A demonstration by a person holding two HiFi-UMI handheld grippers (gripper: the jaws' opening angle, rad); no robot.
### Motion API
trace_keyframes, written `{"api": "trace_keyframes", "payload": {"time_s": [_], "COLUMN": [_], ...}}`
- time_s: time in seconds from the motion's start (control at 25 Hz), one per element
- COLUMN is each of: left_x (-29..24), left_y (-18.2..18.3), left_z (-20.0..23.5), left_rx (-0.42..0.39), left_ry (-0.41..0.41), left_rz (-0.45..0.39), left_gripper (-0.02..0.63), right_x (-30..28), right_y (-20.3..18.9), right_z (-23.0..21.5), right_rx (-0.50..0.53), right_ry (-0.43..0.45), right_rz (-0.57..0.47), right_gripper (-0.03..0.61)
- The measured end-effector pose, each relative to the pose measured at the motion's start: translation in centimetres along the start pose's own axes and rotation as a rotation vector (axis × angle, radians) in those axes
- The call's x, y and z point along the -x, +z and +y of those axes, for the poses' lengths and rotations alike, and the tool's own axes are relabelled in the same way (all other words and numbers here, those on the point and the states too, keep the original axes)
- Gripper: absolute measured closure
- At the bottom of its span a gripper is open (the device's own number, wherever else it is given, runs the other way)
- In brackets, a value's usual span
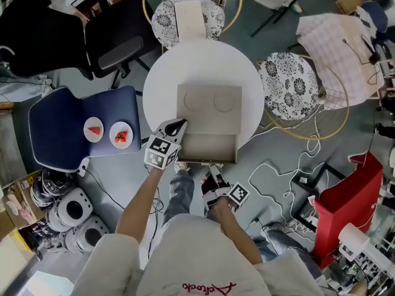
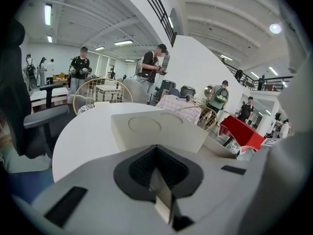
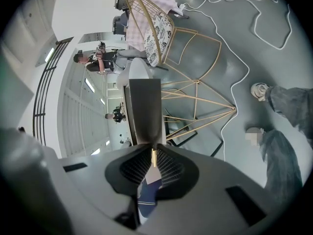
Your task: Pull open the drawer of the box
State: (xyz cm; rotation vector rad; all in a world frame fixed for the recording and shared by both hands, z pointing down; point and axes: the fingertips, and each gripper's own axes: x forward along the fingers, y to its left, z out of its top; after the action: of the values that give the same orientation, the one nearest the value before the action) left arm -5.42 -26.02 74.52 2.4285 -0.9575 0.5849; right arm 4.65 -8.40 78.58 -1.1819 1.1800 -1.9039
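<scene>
The drawer (image 1: pixel 208 145) stands well out of the box (image 1: pixel 208 106), toward us, the box sitting at the near edge of the round table (image 1: pixel 166 73). Our right gripper (image 1: pixel 212 171) is rolled on its side with its jaws pinched on a thin tab (image 3: pixel 154 156) at the drawer's front. To finish well, we judge we should draw straight along the drawer's line, level and slow, since a thin tab could slip or bend under a sideways tug. We should also ease off before the drawer leaves the box, as it already overhangs the table edge. Our left gripper (image 1: pixel 177 127) has its jaws together on nothing and sits at the box's near-left corner. Whether it presses the box we cannot tell, but a brace there would keep the light box from sliding with the pull. The table is white, smooth and otherwise bare. Around it are a blue chair (image 1: pixel 62 128) bearing two plates (image 1: pixel 93 129) of red food, wire chairs (image 1: pixel 296 85) with patterned cushions, a red bin (image 1: pixel 349 196), and cables (image 1: pixel 290 184) loose on the grey floor.
</scene>
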Motion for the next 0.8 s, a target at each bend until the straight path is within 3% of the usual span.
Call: {"api": "trace_keyframes", "payload": {"time_s": [0.12, 0.2, 0.36, 0.56, 0.8], "left_x": [-0.1, -0.1, -0.1, 0.1, 0.4], "left_y": [0.0, 0.0, -0.1, 0.4, 2.0], "left_z": [0.0, 0.1, 0.0, -0.1, -1.8], "left_rx": [0.001, -0.001, -0.006, -0.015, -0.032], "left_ry": [0.001, 0.004, 0.009, 0.018, 0.017], "left_rz": [0.002, 0.009, 0.022, 0.017, -0.007], "left_gripper": [0.602, 0.603, 0.603, 0.602, 0.602], "right_x": [-0.1, 0.0, 0.9, 2.1, 3.0], "right_y": [-0.1, -0.4, -0.8, 0.3, 1.7], "right_z": [0.2, 0.2, 0.1, 0.8, 3.1], "right_rx": [-0.001, 0.004, 0.013, 0.016, 0.033], "right_ry": [0.008, 0.013, 0.010, 0.035, 0.108], "right_rz": [0.015, 0.044, 0.073, 0.058, 0.039], "right_gripper": [0.529, 0.478, 0.477, 0.556, 0.561]}}
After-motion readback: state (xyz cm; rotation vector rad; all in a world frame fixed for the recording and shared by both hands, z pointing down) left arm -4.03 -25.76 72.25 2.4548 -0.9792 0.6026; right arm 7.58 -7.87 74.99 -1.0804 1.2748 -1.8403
